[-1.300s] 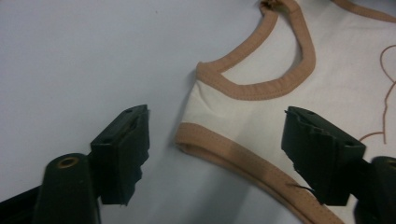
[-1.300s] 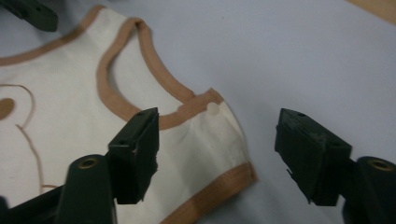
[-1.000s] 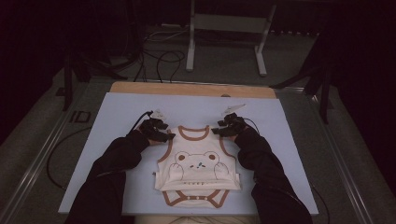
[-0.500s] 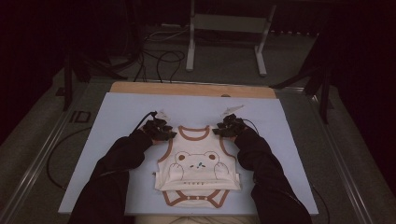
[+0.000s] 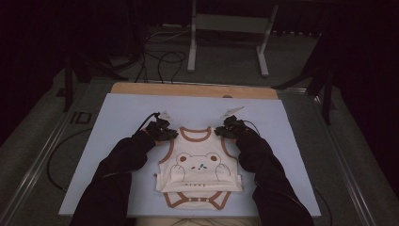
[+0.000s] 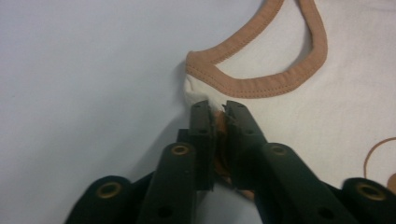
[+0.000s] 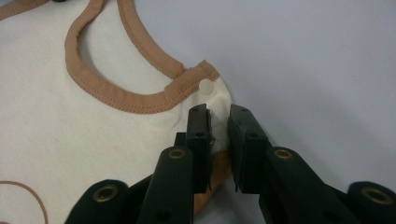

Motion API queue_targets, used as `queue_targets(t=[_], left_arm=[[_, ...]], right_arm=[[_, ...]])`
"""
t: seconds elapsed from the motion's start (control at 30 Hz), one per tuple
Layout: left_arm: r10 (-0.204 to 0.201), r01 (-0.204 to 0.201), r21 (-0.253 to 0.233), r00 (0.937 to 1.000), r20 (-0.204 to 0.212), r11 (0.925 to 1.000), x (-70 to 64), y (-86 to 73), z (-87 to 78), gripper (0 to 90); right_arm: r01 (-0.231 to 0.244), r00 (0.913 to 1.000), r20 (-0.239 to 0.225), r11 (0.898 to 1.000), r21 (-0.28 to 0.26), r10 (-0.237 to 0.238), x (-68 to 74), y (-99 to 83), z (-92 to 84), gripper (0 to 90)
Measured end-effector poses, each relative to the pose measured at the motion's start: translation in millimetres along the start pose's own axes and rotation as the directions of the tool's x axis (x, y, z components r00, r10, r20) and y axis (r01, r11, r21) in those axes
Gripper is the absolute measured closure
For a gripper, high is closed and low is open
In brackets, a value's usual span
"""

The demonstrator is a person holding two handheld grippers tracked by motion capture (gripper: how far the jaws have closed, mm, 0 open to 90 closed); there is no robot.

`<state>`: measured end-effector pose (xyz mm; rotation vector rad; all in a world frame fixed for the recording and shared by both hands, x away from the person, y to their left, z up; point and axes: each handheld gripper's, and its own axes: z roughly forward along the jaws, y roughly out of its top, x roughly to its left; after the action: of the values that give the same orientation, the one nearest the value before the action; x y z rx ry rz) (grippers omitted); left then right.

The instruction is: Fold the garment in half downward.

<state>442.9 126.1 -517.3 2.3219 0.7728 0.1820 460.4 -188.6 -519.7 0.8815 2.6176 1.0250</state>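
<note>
A cream baby bodysuit [image 5: 200,169] with brown trim and a bear print lies flat on the pale blue mat [image 5: 122,113], neck away from the person. My left gripper [image 5: 168,134] is at its left shoulder. In the left gripper view the jaws have just been closing, and my left gripper [image 6: 219,108] now pinches the bunched shoulder strap of the bodysuit [image 6: 336,70]. My right gripper [image 5: 224,132] is at the right shoulder. Its jaws have also just been closing. In the right gripper view my right gripper [image 7: 218,113] grips the cream fabric of the bodysuit [image 7: 70,130] just below a white snap [image 7: 205,85].
Dark sleeves [image 5: 117,174] reach in from the near edge on both sides of the garment. A wooden strip [image 5: 193,89] borders the mat's far side. Beyond it, on the floor, stand a metal frame [image 5: 226,47] and loose cables [image 5: 160,56].
Both grippers stay at the bodysuit's shoulders, with the left one shifted only slightly. The garment lies as before.
</note>
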Motion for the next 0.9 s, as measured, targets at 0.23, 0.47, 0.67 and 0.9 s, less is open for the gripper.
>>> queue_targets(t=[0.23,0.47,0.67,0.9], left_arm=[[0.012,-0.012,0.001,0.9999,-0.005,0.9999,-1.4,0.7,-0.3,87.8],[0.007,-0.007,-0.028,1.0,0.002,0.9996,0.2,2.0,-6.6,88.2],[0.005,-0.005,-0.062,1.0,-0.002,0.9981,-0.1,7.3,-16.8,88.2],[0.013,-0.013,-0.088,0.9999,0.003,0.996,1.2,15.5,-30.0,88.2]], right_arm=[[-0.003,1.0,-0.005,1.0,0.008,0.003,1.0,1.2,-0.8,81.2],[-0.005,1.0,-0.001,1.0,-0.012,0.005,0.8,6.8,-11.5,81.5],[0.011,0.9999,0.01,0.999,-0.034,-0.011,-0.4,12.5,-20.6,81.6],[0.019,0.9995,0.024,0.998,-0.056,-0.018,0.6,20.6,-28.9,81.6]])
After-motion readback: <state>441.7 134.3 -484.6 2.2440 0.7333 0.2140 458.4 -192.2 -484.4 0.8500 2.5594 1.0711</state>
